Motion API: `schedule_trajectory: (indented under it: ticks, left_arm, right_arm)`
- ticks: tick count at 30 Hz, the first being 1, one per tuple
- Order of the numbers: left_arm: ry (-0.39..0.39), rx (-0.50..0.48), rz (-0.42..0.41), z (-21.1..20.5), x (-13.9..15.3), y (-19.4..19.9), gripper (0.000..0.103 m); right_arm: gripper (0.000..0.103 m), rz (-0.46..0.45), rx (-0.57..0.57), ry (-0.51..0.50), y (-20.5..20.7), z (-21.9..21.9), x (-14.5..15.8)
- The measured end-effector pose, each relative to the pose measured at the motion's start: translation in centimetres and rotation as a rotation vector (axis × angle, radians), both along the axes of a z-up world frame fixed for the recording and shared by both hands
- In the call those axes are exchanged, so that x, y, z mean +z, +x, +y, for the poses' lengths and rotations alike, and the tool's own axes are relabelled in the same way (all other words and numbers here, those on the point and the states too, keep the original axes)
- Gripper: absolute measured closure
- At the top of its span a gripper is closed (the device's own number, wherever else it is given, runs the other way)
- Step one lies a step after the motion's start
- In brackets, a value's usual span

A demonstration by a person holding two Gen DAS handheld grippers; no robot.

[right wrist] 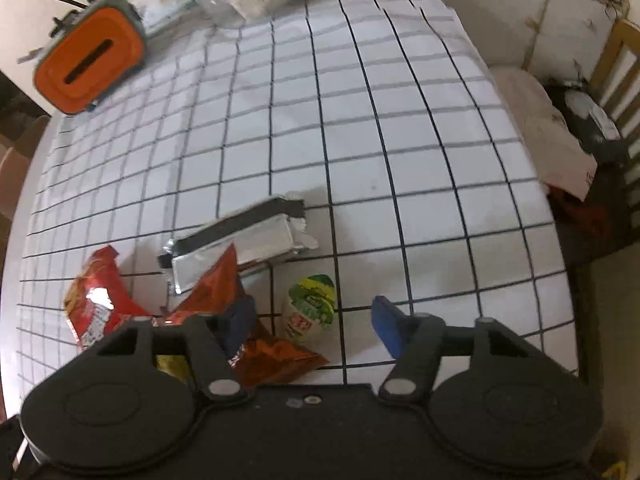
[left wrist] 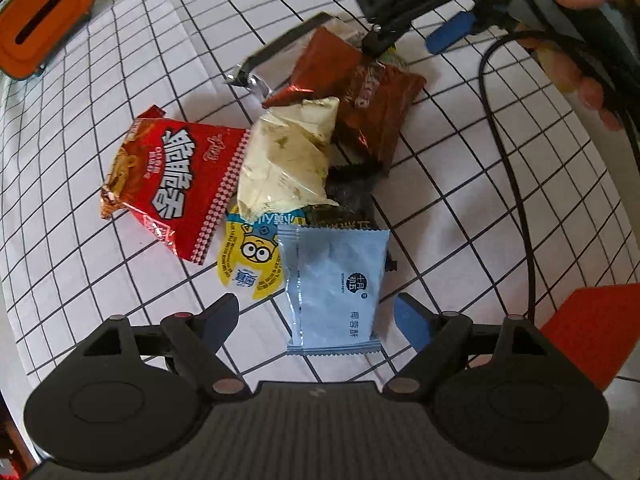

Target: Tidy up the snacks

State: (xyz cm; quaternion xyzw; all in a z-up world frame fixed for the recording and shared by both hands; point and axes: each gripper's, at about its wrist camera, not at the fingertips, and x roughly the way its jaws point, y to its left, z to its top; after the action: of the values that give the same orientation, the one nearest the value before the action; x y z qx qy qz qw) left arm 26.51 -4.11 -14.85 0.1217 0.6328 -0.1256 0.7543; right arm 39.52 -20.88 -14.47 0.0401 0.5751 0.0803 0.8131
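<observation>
A pile of snack packets lies on the checked tablecloth. In the left wrist view I see a red noodle-snack bag [left wrist: 172, 184], a cream packet [left wrist: 284, 160], a brown foil packet [left wrist: 360, 92], a yellow minion packet [left wrist: 248, 260], a dark packet [left wrist: 350, 200], a silver-black packet [left wrist: 272, 56] and a pale blue packet [left wrist: 336, 284]. My left gripper [left wrist: 316, 320] is open, with the blue packet's near end between its fingers. My right gripper [right wrist: 314, 320] is open and empty above a small green-yellow snack [right wrist: 310, 308], with the brown packet [right wrist: 256, 344] under its left finger.
An orange box with a slot [left wrist: 40, 20] stands at the far left of the table; it also shows in the right wrist view [right wrist: 88, 60]. A black cable [left wrist: 516, 184] trails at the right. A red object [left wrist: 596, 328] sits at the table's right edge. Clutter and a wooden chair [right wrist: 616, 64] lie beyond.
</observation>
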Motion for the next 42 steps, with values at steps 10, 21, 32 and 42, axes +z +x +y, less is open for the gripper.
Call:
schedule_trajectory:
  ticks: [10, 21, 32, 42]
  left_arm:
    - [-0.013, 0.009, 0.016, 0.1, -1.8, 0.7, 0.018]
    - [-0.007, 0.003, -0.044, 0.3, -1.5, 0.1, 0.051]
    - [-0.034, 0.056, -0.056, 0.9, -1.0, -0.3, 0.057]
    - [-0.059, 0.117, -0.076, 1.9, 0.3, -0.8, 0.057]
  right_arm:
    - [0.058, 0.000, 0.013, -0.033, 0.2, 0.8, -1.9]
    - [0.075, -0.054, 0.054, -0.086, -0.4, 1.0, -1.9]
    - [0.088, -0.051, 0.040, -0.036, -1.7, -0.4, -0.5]
    - [0.099, -0.058, 0.019, 0.017, -3.5, -2.7, 1.0]
